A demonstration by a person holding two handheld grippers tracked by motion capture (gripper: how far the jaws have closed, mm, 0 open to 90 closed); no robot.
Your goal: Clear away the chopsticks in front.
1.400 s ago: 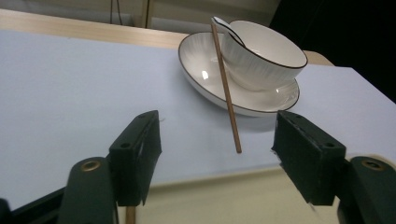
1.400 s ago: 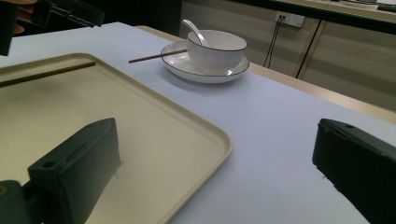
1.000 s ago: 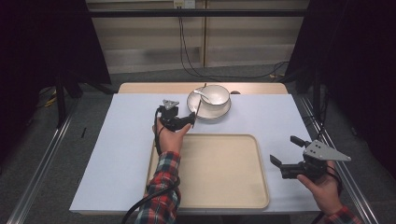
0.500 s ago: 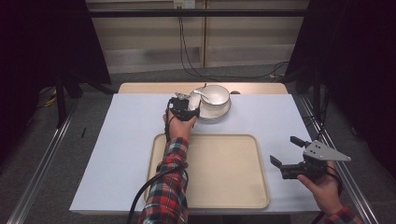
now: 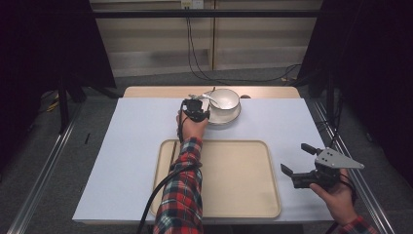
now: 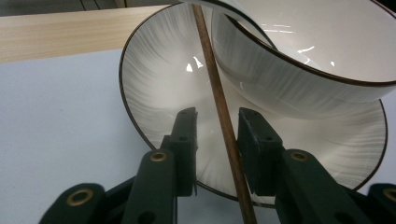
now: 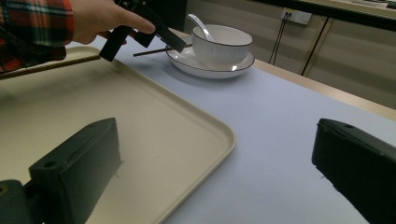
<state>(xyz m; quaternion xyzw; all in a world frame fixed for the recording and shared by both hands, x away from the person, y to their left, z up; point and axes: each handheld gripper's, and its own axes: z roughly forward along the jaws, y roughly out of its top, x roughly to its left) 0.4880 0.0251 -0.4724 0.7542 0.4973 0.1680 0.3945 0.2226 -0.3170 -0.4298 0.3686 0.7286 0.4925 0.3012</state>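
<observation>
A white bowl [image 5: 226, 100] with a spoon [image 5: 207, 97] in it stands on a white plate [image 5: 229, 118] at the table's far side. A brown chopstick [image 6: 219, 102] lies across the plate [image 6: 154, 79], leaning by the bowl [image 6: 317, 51]. My left gripper [image 5: 203, 113] is at the plate's left rim. Its jaws have just been closing with the chopstick between them; a gap still shows beside the left pad [image 6: 189, 135]. My right gripper [image 5: 293, 157] hovers open and empty by the right edge of the beige tray [image 5: 234, 180].
A second chopstick [image 5: 173, 153] lies along the tray's left rim. The table wears a white sheet [image 5: 131, 146], with a wooden strip at the far edge. Cables hang behind the table. In the right gripper view, the left gripper [image 7: 180, 46] reaches toward the plate.
My left hand moved right and away from me to the plate's rim, and its jaws narrowed around the chopstick. The right hand kept still.
</observation>
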